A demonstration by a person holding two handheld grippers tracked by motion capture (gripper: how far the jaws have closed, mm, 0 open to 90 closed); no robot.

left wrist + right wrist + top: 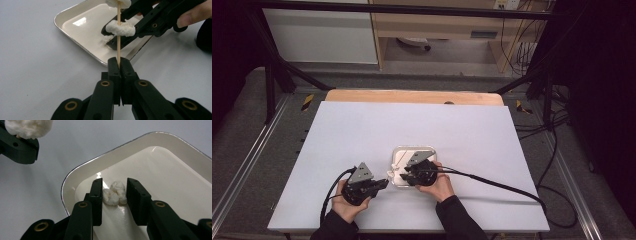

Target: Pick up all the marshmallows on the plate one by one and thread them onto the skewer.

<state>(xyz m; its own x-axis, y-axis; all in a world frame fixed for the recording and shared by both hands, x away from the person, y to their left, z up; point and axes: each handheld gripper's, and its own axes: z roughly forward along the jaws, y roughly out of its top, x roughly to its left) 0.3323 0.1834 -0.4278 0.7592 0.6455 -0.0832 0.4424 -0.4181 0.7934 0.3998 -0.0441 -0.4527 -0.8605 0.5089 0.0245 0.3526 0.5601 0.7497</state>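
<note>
The white bench [362, 135] carries a white tray [399, 155] near the middle of its front edge. The left hand-held gripper [119, 65], jaws fully closed, clamps a wooden skewer [119, 42] upright, two white lumps [120, 27] threaded on it. The right hand-held gripper [114, 195] reaches into the tray, its half-open jaws straddling a loose white piece [114, 193] at the tray's near corner; the left pad touches it, the right looks just clear.

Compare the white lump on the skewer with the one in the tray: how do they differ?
The skewered lump is threaded on the wooden skewer above the tray; the tray lump rests on the tray floor. The skewered lump hangs on the skewer in the shut left claw; the tray lump sits between the right claw jaws. Both are white and fluffy.
</note>
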